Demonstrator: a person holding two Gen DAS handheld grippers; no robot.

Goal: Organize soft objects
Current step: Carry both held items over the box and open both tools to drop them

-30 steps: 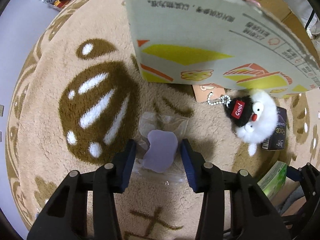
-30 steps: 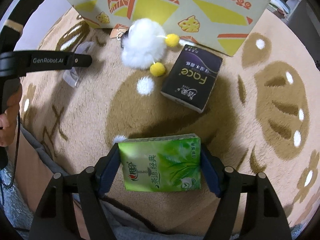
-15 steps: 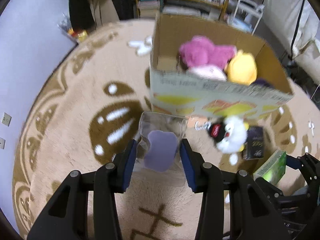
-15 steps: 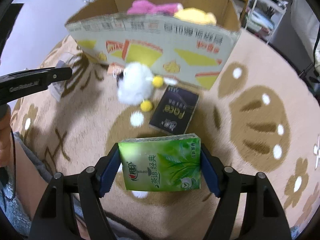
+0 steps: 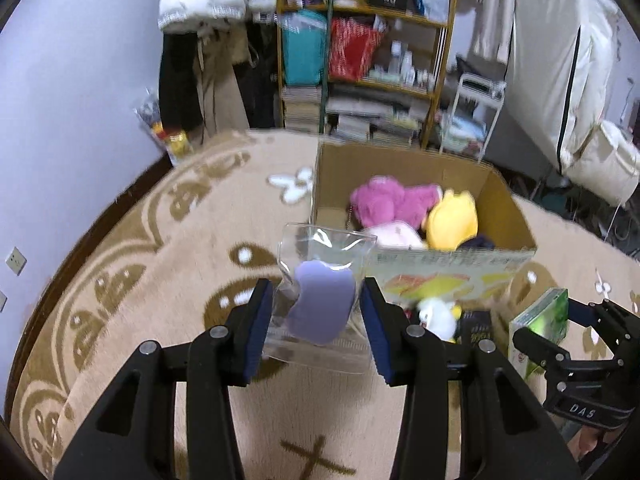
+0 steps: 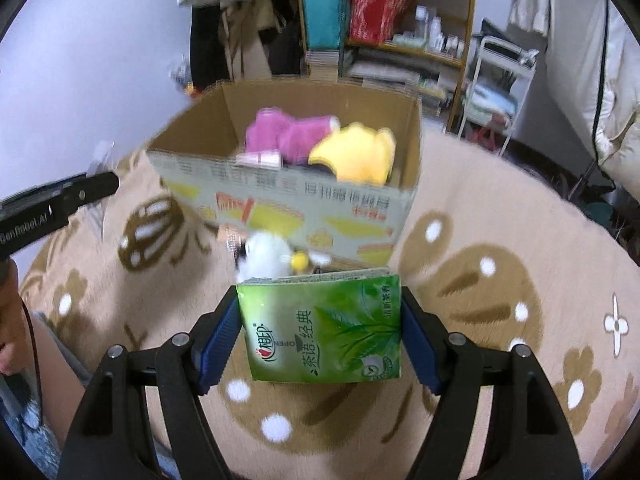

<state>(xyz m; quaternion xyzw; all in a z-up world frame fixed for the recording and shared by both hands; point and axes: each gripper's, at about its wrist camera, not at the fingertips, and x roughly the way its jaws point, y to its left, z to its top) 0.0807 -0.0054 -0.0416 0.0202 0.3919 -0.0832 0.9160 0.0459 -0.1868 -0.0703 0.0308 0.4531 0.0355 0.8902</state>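
You are mid-carry: your left gripper (image 5: 316,312) clamps a clear pouch (image 5: 320,300), your right gripper (image 6: 320,332) a green tissue pack (image 6: 324,328). Next, bring both over the cardboard box (image 6: 288,200) and let go inside.

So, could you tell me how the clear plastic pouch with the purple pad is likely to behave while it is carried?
The clear plastic pouch with the purple pad probably stays floppy: its film creases above the left gripper. It looks light, held aloft by its sides alone. The glossy film may be slippery, so it could slide.

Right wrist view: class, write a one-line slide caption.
Right tongs hold a green tissue pack before an open cardboard box of plush toys.
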